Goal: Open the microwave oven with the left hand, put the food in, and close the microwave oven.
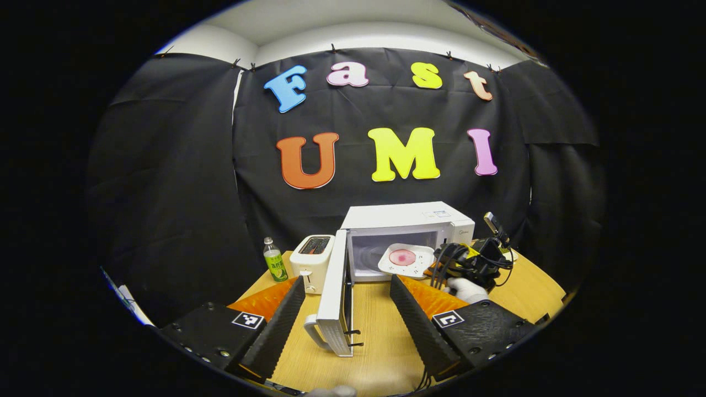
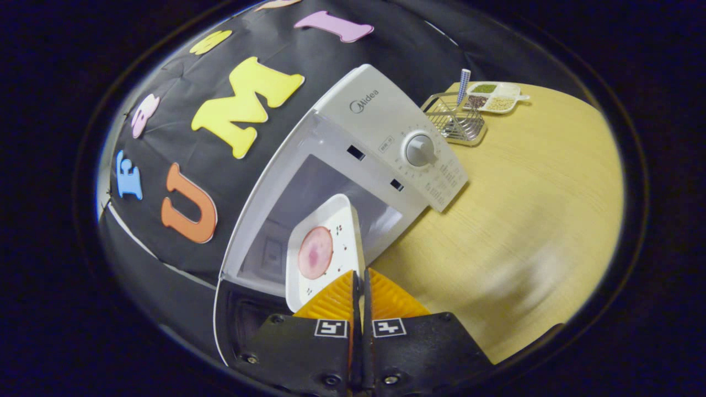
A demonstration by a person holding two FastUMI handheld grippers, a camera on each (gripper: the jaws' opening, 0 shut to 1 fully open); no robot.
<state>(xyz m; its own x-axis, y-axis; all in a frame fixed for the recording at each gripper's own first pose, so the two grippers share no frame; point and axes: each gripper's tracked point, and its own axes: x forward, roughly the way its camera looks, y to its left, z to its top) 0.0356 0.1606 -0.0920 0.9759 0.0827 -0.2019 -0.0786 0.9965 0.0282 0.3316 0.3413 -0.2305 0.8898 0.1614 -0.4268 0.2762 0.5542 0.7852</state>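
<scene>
While the microwave oven [image 1: 408, 231] stands open at the far side of the surface [image 1: 380, 331], we see the right hand-held gripper [image 2: 359, 286] pinching the near rim of the plate [image 2: 322, 251], its fingers closed on it. That plate, carrying one slice of food [image 2: 315, 252], sits tilted at the cavity mouth, straight ahead of this hand-held gripper, which is much the nearer one. Our left hand-held gripper [image 1: 347, 309] waits nearer to us, jaws wide apart and empty, with the swung-out door [image 1: 336, 298] between its fingers and untouched. We count one oven, one plate, one toaster [image 1: 311, 259], one bottle [image 1: 274, 260].
</scene>
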